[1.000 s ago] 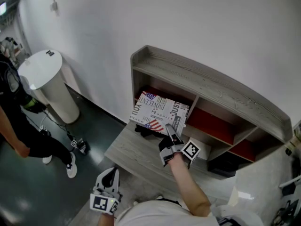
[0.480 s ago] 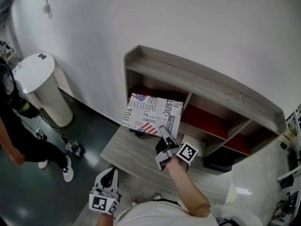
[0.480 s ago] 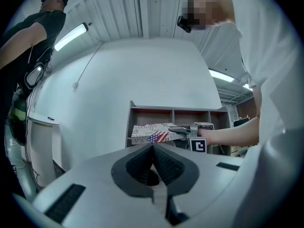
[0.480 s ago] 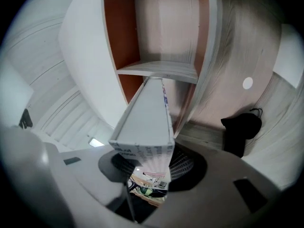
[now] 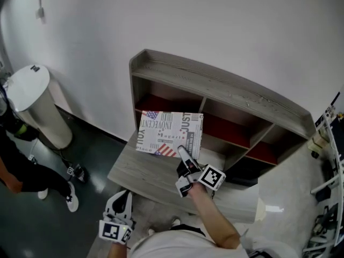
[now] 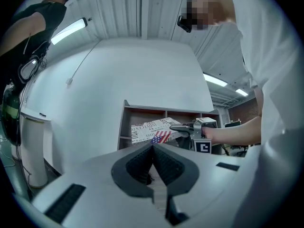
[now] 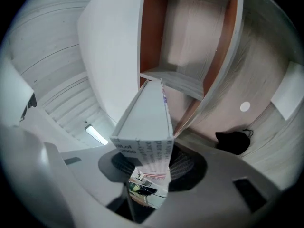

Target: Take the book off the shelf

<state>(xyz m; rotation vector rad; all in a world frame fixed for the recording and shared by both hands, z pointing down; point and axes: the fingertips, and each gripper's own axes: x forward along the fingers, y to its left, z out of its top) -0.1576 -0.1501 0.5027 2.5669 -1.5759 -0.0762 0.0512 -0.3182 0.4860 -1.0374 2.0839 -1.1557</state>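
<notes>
— Where is the book (image 5: 171, 133) seen at this moment?
— In front of the shelf (image 5: 215, 87), at its lower left compartment, cover turned up and tilted, above the grey counter (image 5: 137, 173) that stands before the shelf. Its near edge is pinched by the right tongs (image 5: 181, 150).
— And the left tongs (image 5: 119, 211)?
— They are seen pressed together, with nothing between them. They are held low, well apart from the shelf, on the counter's near side.

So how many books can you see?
1: the book, gripped by the right tongs, in front of the left compartment of the shelf. Others may hide deeper inside.
</notes>
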